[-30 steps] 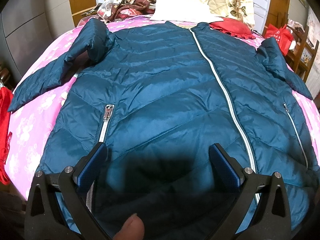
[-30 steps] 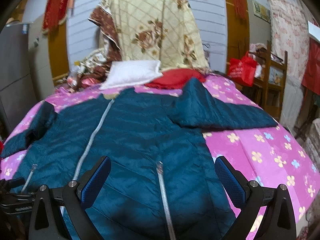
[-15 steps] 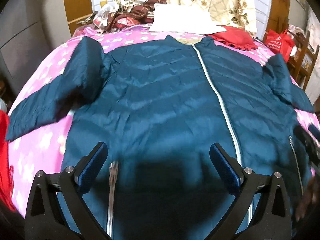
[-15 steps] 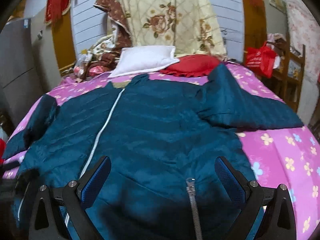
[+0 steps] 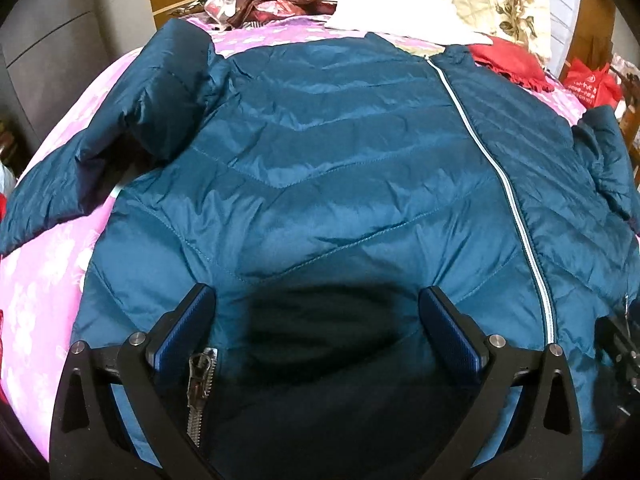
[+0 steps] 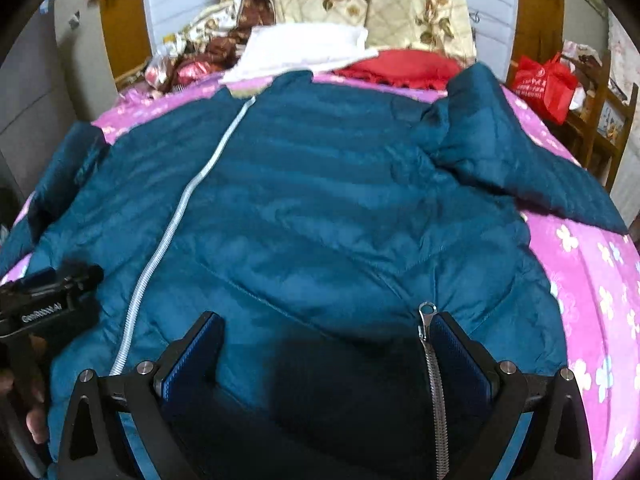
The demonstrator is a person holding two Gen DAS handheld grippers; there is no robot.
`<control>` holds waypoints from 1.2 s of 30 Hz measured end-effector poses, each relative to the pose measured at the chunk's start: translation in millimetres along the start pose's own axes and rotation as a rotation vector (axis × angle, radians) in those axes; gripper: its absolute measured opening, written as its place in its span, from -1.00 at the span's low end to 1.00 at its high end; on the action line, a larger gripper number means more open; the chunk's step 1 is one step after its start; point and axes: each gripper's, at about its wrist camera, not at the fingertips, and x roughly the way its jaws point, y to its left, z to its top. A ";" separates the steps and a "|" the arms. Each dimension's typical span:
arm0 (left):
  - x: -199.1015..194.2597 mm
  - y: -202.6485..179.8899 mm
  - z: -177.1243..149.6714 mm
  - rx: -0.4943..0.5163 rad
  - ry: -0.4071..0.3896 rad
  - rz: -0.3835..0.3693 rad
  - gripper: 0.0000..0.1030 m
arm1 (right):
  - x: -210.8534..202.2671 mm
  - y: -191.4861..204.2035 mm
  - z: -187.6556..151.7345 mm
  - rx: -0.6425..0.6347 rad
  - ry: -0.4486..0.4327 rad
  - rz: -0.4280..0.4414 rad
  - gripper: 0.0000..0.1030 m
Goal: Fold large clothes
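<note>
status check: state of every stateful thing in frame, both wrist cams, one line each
left gripper: open, over the jacket's lower hem, holding nothing
right gripper: open, over the lower hem, holding nothing
jacket: unfolded, spread front-up on the bed
main zipper: closed along the visible length
left pocket zipper: closed
right pocket zipper: closed
left sleeve: spread outward, bent
right sleeve: spread outward

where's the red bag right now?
The red bag sits off the bed's far right corner in the right wrist view, against a wooden chair, beyond the jacket sleeve.
</note>
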 end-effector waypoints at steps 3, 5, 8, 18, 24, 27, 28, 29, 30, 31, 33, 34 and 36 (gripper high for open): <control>0.6 -3.0 1.0 0.005 -0.003 0.007 0.99 | 3.2 1.2 -2.5 -0.011 0.009 -0.012 1.00; 0.4 -3.4 1.5 0.004 -0.004 0.007 0.99 | 6.1 2.8 -4.1 -0.022 0.017 -0.029 1.00; -0.1 -2.9 0.4 0.003 -0.006 0.005 0.99 | 7.7 5.4 -5.7 -0.038 0.024 -0.047 1.00; -1.7 -1.0 -0.9 -0.007 -0.015 0.005 0.99 | 8.8 6.7 -5.2 -0.049 0.024 -0.054 1.00; -1.4 -0.9 0.3 -0.004 -0.010 0.003 0.99 | 8.9 6.4 -5.2 -0.050 0.024 -0.054 1.00; -3.1 0.9 0.4 -0.016 -0.009 0.000 0.99 | 9.1 6.3 -5.2 -0.049 0.024 -0.054 1.00; -6.0 1.9 1.2 -0.022 -0.012 0.013 0.99 | 9.1 5.8 -5.2 -0.049 0.023 -0.053 1.00; -9.7 3.1 3.4 -0.018 -0.018 0.025 0.99 | 9.0 6.1 -5.6 -0.048 0.023 -0.054 1.00; -14.4 6.1 8.0 -0.016 -0.025 0.042 0.99 | 9.0 7.4 -4.6 -0.049 0.024 -0.056 1.00; -22.0 10.8 13.3 -0.019 -0.040 0.061 0.99 | 8.5 8.0 -4.1 -0.049 0.024 -0.057 1.00; -39.0 25.9 25.0 -0.051 -0.074 0.073 0.99 | 4.6 7.5 -2.6 -0.044 0.017 -0.043 1.00; -46.2 35.1 30.8 -0.077 -0.079 0.065 0.99 | -0.8 7.1 -1.8 -0.034 -0.002 -0.025 1.00; -62.9 63.4 45.7 -0.149 -0.086 0.036 0.99 | -19.0 7.6 0.7 -0.024 -0.087 0.015 1.00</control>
